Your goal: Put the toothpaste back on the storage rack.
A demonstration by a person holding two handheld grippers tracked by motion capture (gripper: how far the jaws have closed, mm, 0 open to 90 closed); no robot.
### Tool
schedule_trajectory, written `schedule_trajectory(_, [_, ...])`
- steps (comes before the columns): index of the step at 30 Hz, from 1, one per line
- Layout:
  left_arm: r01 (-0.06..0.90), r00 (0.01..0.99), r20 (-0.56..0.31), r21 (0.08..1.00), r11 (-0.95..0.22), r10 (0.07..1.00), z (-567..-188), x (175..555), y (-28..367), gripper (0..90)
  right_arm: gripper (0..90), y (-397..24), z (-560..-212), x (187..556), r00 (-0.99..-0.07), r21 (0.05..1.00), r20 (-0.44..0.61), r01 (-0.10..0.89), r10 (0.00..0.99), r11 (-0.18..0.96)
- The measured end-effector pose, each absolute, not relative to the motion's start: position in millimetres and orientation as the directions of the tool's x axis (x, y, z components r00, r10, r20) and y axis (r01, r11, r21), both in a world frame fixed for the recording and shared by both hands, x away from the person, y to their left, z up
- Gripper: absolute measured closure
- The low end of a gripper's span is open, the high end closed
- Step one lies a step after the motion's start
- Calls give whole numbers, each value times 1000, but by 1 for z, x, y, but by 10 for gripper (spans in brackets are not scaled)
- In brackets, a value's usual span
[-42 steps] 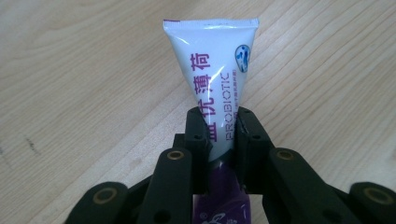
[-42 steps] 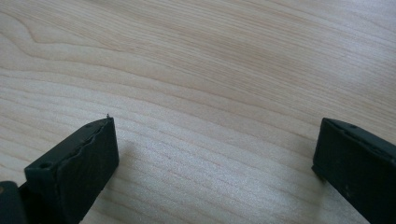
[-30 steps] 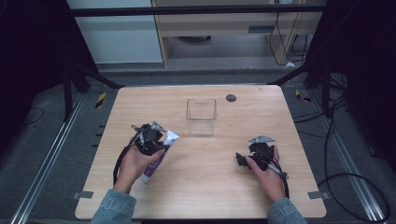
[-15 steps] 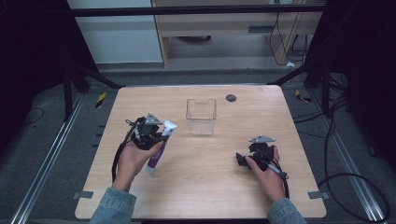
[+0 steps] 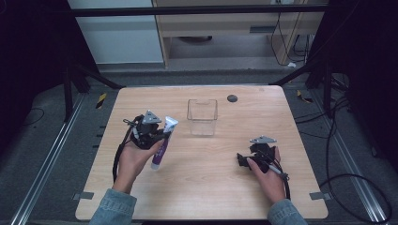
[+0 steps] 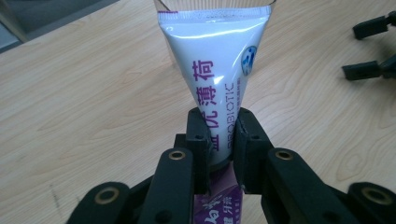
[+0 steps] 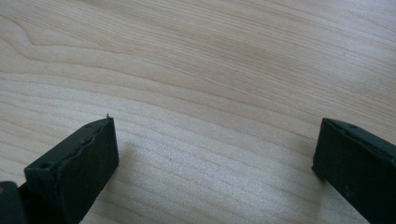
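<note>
left gripper [image 6: 219, 135] clamps a glossy white-and-purple toothpaste tube [image 6: 212, 70] near a clear square container [image 5: 202, 116]; right gripper [image 7: 215, 154] gapes wide over bare woodgrain table [image 7: 196, 70].

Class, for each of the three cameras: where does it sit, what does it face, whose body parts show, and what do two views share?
High view: above the table, looking down; both forearms and hands show.
Left gripper view: rides the left claw, facing its clamped toothpaste tube.
Right gripper view: rides the right claw, jaws apart over bare wood.
Shared: the tube and the left claw also show from above.
</note>
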State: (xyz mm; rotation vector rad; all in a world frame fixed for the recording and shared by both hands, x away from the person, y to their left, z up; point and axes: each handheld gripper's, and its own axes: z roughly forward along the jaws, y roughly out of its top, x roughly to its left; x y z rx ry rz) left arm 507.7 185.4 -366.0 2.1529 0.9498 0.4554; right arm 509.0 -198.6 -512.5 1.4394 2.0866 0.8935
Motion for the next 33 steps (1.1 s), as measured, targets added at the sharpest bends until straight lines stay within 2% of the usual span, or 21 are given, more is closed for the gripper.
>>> schedule_trajectory(17, [456, 688, 52, 746, -486, 724, -348, 522, 168, 778, 4, -199, -512, 509, -355, 725, -3, 644, 935, 247])
schedule_trajectory(20, [448, 707, -2, 775, -446, 707, -341, 523, 165, 777, 4, -199, -512, 509, -355, 725, -3, 644, 935, 247])
schedule_trajectory(28, [412, 705, 65, 773, -482, 706, -324, 529, 150, 777, 4, -199, -513, 509, -356, 724, -5, 643, 935, 249])
schedule_trajectory(33, [405, 711, 65, 775, -484, 700, -318, 529, 144, 777, 4, -199, -512, 509, -355, 724, -3, 644, 935, 247])
